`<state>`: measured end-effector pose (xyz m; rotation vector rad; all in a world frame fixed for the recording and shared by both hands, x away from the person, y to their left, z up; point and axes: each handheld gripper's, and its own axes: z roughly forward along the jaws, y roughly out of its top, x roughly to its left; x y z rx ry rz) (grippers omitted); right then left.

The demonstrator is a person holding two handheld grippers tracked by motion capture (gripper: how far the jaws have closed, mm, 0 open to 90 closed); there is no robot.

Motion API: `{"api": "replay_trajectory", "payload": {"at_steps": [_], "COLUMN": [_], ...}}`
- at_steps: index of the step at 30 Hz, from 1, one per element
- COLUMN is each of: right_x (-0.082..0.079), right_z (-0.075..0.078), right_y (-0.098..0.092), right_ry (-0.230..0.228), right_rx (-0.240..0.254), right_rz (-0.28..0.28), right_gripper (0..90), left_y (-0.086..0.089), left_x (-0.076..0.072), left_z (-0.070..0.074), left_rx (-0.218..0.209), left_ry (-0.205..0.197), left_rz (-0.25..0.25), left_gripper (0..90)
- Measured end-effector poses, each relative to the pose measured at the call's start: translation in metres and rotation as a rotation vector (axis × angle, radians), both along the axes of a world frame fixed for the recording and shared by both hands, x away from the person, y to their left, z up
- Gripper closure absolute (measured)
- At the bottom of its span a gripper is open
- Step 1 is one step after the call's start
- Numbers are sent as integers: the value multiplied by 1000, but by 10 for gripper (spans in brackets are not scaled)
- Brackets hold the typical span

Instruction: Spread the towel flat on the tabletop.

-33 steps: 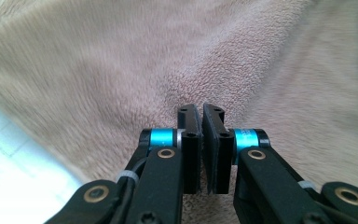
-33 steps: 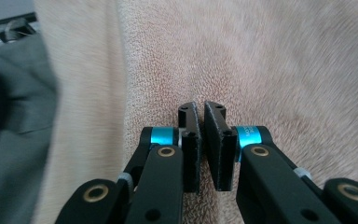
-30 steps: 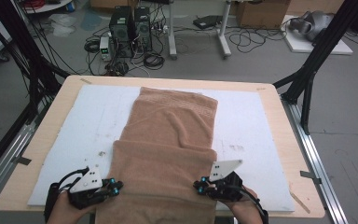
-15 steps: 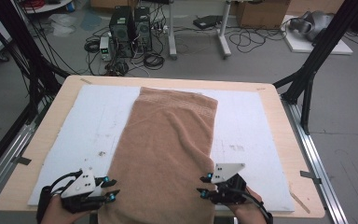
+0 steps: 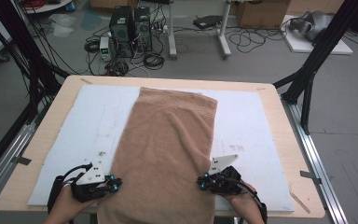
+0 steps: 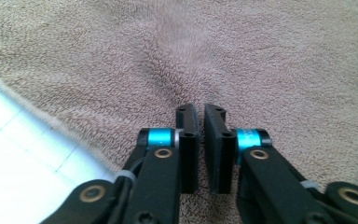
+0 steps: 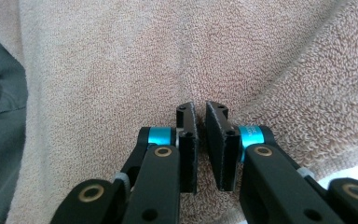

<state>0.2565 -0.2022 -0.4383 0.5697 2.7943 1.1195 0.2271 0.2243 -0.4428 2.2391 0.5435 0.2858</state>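
A tan terry towel (image 5: 168,140) lies lengthwise on a white board (image 5: 88,121), its near end hanging over the table's front edge. My left gripper (image 5: 114,184) sits at the towel's left edge near the front, my right gripper (image 5: 202,181) at its right edge. Both have just been closing. In the left gripper view the jaws (image 6: 200,109) stand almost together on the towel (image 6: 261,56), with creases running into their tips. In the right gripper view the jaws (image 7: 200,108) pinch the towel (image 7: 121,56) the same way.
The board rests on a wooden table (image 5: 279,100) with metal rails along both sides. Black frame legs (image 5: 307,79) stand at the far corners. Computers and cables lie on the floor beyond. Bare board (image 6: 9,154) shows beside the towel's edges.
The doubled layer at the towel's near end is gone and the towel now lies flat in one strip. Both grippers have dropped slightly toward the front edge.
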Motion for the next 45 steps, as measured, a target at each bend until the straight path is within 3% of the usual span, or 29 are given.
{"api": "replay_trajectory", "payload": {"at_steps": [9, 13, 18, 20, 24, 27, 31, 34, 39, 45], "right_x": [-11, -19, -33, -36, -31, -20, -10, -8, -9, -13], "right_z": [7, 13, 18, 21, 31, 27, 13, 3, 2, 6], "right_y": [2, 0, -7, -11, -23, -27, -25, -20, -22, -22], "right_ry": [-14, -28, -15, -28, -51, -40, -11, -8, -19, -5], "right_rx": [-1, -7, 16, 43, 82, 66, 33, -45, -31, 7], "right_rz": [50, 67, 79, 79, 9, -39, -56, -42, -40, -33], "right_gripper": [842, 841, 819, 736, 675, 653, 631, 664, 712, 684], "left_y": [9, 8, 6, 8, 11, 6, -2, 0, 6, 9], "left_x": [-25, -41, -55, -54, -38, -25, -14, -16, -24, -30], "left_z": [1, 3, 8, 12, 17, 10, -4, -5, -7, -6], "left_rx": [-24, -25, -42, -64, -84, -63, -29, -58, -88, -90], "left_ry": [-11, -15, -5, -8, -24, -25, -3, 2, 13, 14], "left_rz": [7, -14, -57, -55, -9, 15, 22, 37, 48, 37], "left_gripper": [858, 858, 853, 795, 689, 674, 665, 683, 761, 744]}}
